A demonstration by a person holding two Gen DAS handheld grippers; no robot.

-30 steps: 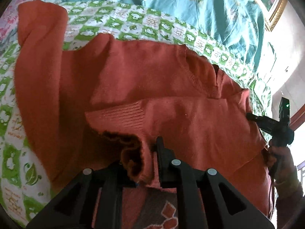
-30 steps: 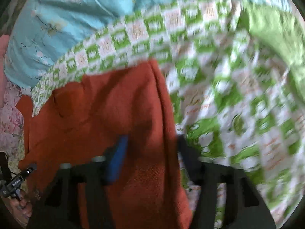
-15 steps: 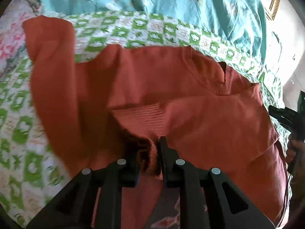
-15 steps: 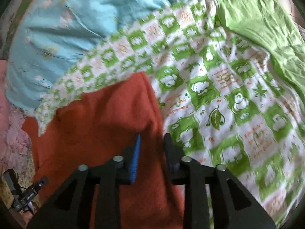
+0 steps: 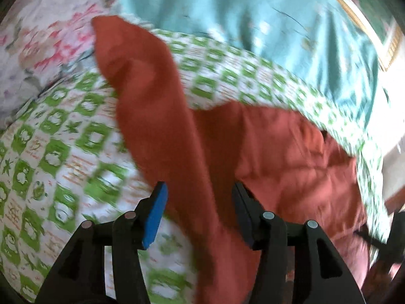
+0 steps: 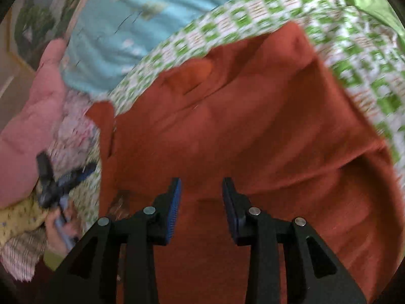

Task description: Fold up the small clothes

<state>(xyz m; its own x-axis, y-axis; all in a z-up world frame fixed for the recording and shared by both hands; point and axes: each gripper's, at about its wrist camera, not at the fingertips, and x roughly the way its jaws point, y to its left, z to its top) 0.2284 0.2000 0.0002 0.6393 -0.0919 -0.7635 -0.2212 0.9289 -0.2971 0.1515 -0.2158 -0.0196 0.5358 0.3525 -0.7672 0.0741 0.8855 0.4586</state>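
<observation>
A rust-orange knit sweater [image 5: 278,152] lies spread on the green-and-white checked bedspread [image 5: 63,139]. One long sleeve [image 5: 141,81] stretches up and to the left from the body. My left gripper [image 5: 200,197] hovers over the base of that sleeve; its jaws are opening and stand well apart, with the cloth loose below them and nothing pinched. In the right wrist view the sweater [image 6: 253,116] fills the middle. My right gripper [image 6: 201,197] is above the sweater's body, its jaws opening slightly, and its pads are clear of the cloth. Both views are blurred.
A teal floral sheet [image 5: 253,20] lies along the far side of the bed and a pink floral cloth [image 5: 45,40] at the far left. The left gripper [image 6: 63,179], in a hand, shows at the left of the right wrist view.
The left gripper let go of the ribbed cuff it pinched, opened wide and swung left over the sleeve. The right gripper slid from the sweater's right edge in over its body.
</observation>
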